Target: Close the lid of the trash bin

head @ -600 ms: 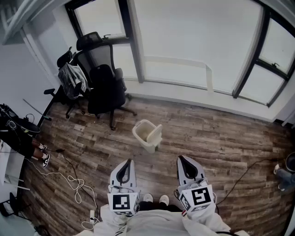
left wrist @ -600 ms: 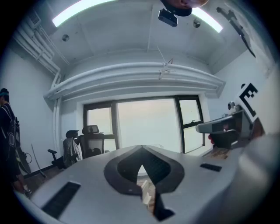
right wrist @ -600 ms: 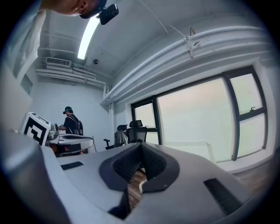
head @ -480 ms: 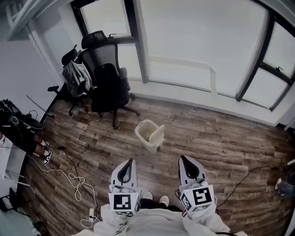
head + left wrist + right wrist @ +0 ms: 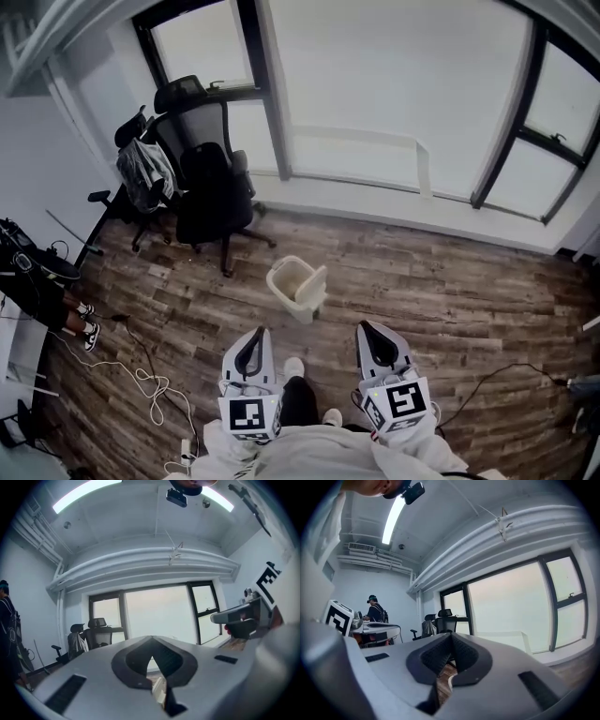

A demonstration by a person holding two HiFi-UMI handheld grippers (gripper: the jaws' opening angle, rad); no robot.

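A cream trash bin (image 5: 294, 284) stands on the wooden floor ahead of me, its top open and its lid (image 5: 314, 285) hanging down at the right side. Both grippers are held low near my body, well short of the bin. My left gripper (image 5: 253, 343) is shut with nothing in it, its tips meeting in the left gripper view (image 5: 152, 638). My right gripper (image 5: 371, 336) is shut and empty too, tips together in the right gripper view (image 5: 451, 634). A sliver of the bin (image 5: 158, 690) shows through the left jaws' gap.
Black office chairs (image 5: 208, 192) with a jacket draped over one stand at the back left by the window (image 5: 375, 84). White cable (image 5: 145, 380) lies on the floor at the left. Another person's feet (image 5: 82, 322) are at the left edge. A black cable (image 5: 487, 378) runs right.
The view has shifted as I stepped forward; one foot now shows ahead between the grippers. The bin sits slightly nearer. Both grippers stay shut in the same pose.
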